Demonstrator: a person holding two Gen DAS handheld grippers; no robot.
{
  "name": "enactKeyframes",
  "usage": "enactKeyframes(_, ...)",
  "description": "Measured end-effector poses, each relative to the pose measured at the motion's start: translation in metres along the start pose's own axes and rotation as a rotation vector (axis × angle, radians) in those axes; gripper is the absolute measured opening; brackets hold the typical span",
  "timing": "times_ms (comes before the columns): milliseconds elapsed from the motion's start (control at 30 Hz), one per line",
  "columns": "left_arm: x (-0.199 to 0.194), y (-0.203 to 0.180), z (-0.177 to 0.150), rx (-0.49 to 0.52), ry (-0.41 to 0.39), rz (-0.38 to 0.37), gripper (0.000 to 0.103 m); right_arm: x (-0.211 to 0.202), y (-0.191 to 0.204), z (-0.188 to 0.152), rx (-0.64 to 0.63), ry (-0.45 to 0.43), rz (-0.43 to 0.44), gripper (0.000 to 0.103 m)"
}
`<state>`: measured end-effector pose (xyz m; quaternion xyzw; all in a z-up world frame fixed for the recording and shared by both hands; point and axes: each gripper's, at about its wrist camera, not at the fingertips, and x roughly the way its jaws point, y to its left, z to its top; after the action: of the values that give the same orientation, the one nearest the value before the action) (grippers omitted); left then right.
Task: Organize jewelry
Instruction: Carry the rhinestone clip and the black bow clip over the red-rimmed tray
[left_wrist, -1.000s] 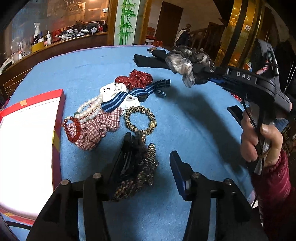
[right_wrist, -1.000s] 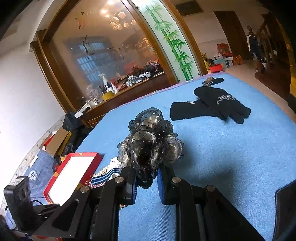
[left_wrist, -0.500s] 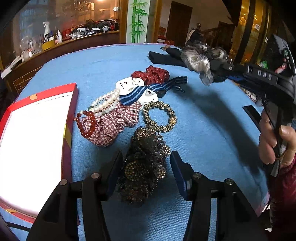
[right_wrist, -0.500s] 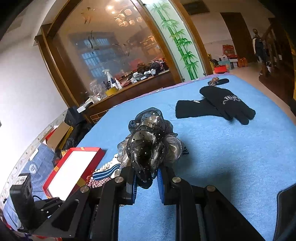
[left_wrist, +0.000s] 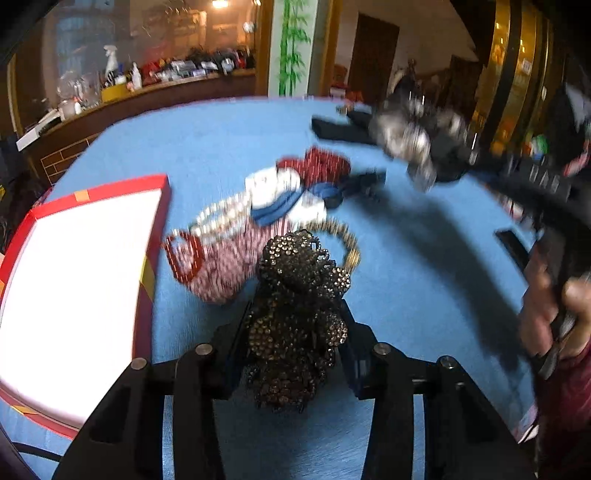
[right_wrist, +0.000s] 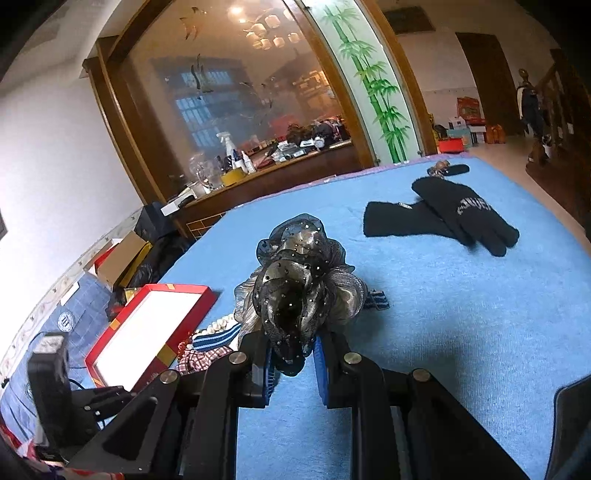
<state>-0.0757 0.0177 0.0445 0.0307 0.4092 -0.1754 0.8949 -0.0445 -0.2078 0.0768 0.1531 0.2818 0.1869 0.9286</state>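
Observation:
My left gripper (left_wrist: 295, 332) is shut on a dark beaded hair ornament (left_wrist: 295, 314) and holds it above the blue table. My right gripper (right_wrist: 293, 354) is shut on a black and silver gauze scrunchie (right_wrist: 301, 280); it also shows in the left wrist view (left_wrist: 413, 136), held in the air at the upper right. A red box with a white inside (left_wrist: 74, 280) lies at the left, also in the right wrist view (right_wrist: 147, 328). Beside it lies a pile: plaid scrunchie (left_wrist: 225, 266), red bead bracelet (left_wrist: 181, 254), pearl strand (left_wrist: 221, 218), striped ribbon (left_wrist: 280, 203), red dotted scrunchie (left_wrist: 317, 166).
A pair of black gloves (right_wrist: 443, 218) lies on the far side of the blue tablecloth (right_wrist: 461, 314). A leopard-print bracelet (left_wrist: 347, 240) lies behind the beaded ornament. The person's hand (left_wrist: 554, 306) grips the right tool. A cluttered wooden counter (right_wrist: 258, 173) stands beyond the table.
My left gripper has closed on the beaded ornament and lifted it off the table. The right gripper has kept the gauze scrunchie and shifted slightly.

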Motion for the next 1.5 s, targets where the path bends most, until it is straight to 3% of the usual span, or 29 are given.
enactKeyframes(167,-0.020,-0.002,0.014,-0.030,-0.114,0.037,0.042,-0.003,0.005,0.000,-0.029,-0.020,-0.004,0.019)
enactKeyframes(833,-0.035,0.012,0.019,-0.042,-0.152,0.128,0.042,0.012,0.025,-0.004,-0.080,0.045,0.018,0.019)
enactKeyframes(1200,-0.059,0.070,0.028,-0.100,-0.211,0.248,0.042,0.024,0.096,0.006,-0.150,0.081,0.088,0.020)
enactKeyframes(1500,-0.063,0.140,0.033,-0.167,-0.194,0.356,0.042,0.063,0.154,0.013,-0.191,0.147,0.115,0.020)
